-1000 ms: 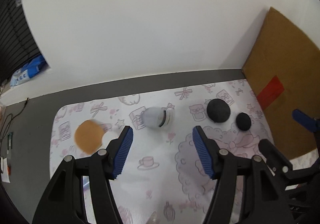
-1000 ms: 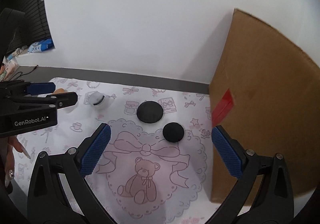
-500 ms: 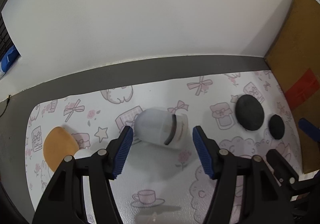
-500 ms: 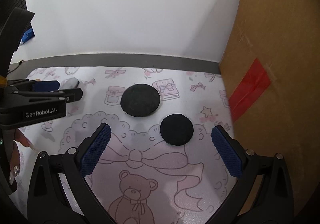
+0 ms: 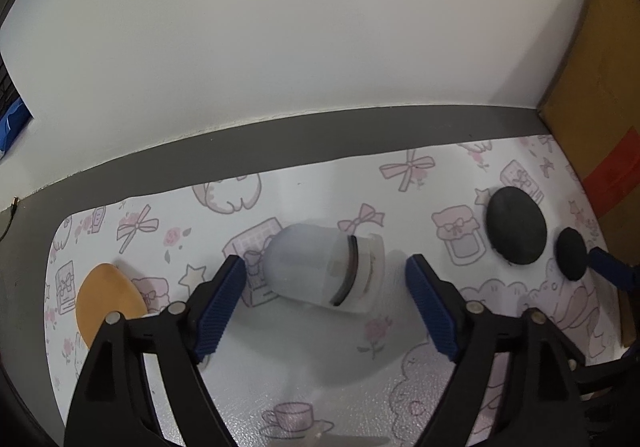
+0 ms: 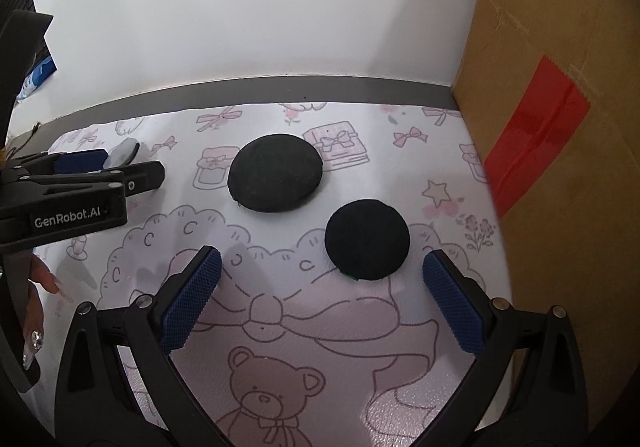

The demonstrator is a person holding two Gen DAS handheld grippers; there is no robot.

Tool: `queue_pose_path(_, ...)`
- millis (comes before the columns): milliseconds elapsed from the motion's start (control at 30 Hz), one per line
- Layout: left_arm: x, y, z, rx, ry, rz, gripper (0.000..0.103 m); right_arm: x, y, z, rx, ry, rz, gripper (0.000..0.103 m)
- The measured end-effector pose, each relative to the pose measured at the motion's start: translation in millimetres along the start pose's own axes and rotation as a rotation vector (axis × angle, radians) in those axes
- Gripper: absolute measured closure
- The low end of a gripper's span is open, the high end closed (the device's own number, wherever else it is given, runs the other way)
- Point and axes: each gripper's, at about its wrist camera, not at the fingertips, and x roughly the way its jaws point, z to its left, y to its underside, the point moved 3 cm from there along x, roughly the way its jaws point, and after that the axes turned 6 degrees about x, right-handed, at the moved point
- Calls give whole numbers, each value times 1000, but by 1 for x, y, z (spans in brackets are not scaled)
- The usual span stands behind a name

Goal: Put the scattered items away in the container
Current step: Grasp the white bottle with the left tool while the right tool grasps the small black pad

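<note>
A frosted white jar (image 5: 320,267) lies on its side on the patterned mat (image 5: 340,367). My left gripper (image 5: 326,307) is open, its blue pads on either side of the jar, not touching. A large black round puff (image 6: 275,172) and a small black round puff (image 6: 367,239) lie on the mat; they also show in the left wrist view, the large puff (image 5: 515,225) and the small puff (image 5: 571,253). My right gripper (image 6: 320,303) is open and empty, just short of the small puff. An orange puff (image 5: 104,301) lies at the mat's left.
A brown cardboard box (image 6: 560,127) with red tape stands at the right edge of the mat. A white wall (image 6: 260,7) and grey strip run along the back. The left gripper's body (image 6: 72,191) shows at the left of the right wrist view.
Both grippers have moved forward and down. The jar now sits between the left pads, and the small black puff is close in front of the right pads. Both stay open.
</note>
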Motion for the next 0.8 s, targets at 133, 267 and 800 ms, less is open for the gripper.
queue_pose_path(133, 2, 1, 1, -6, -4, -6, 12, 2, -2, 1, -7, 7, 5, 1)
queue_pose_path(267, 2, 2, 2, -12, -10, -15, 11, 4, -6, -1, -10, 8, 10, 0)
queue_pose_path(800, -7, 7, -7, 15, 0, -57, 40, -5, -8, -14, 7, 41, -15, 60)
